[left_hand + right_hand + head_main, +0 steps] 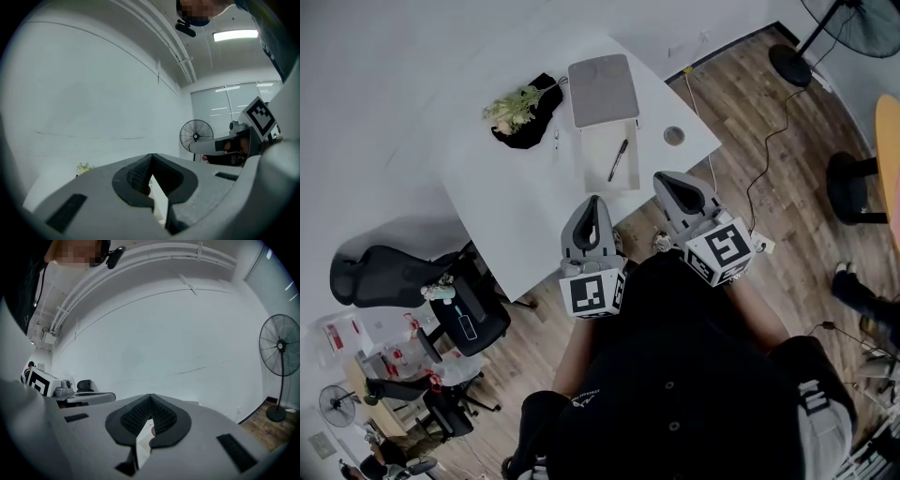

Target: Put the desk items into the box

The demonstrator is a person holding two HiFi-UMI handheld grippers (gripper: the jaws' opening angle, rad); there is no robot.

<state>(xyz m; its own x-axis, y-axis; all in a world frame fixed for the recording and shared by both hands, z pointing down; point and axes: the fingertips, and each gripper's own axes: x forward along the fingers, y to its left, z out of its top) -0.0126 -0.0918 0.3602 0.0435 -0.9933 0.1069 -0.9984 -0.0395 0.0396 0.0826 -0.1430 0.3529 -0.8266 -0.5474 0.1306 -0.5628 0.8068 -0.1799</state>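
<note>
Two grippers in shot, one in each hand, both pulled in close to the person's body at the near edge of the white desk (516, 216). The left gripper (593, 202) has its jaws pressed together at the tips with nothing between them, only a sliver of pale desk showing through the gap lower down. The right gripper (667, 179) is the same: tips together, empty, touching nothing. One marker cube on each, the left cube (592, 293) and the right cube (727, 251), both over the dark lap. Out on the desk, well apart from both grippers, count four loose things: one black pen (619, 159), one small round disc (674, 136) near the right edge, one tiny item (556, 139) too small to identify, and one green sprig (514, 108) lying on a black cloth (534, 122). One box: a grey panel (603, 89) at the far side with a pale open tray (592, 173) touching it on the near side. The pen lies slantwise on that tray, and nothing else is on it; the disc sits just beside the tray to the right, on bare desk. On the wood floor, two black office chairs at left (375, 272) (473, 314) and one standing fan (853, 23) at top right.
</note>
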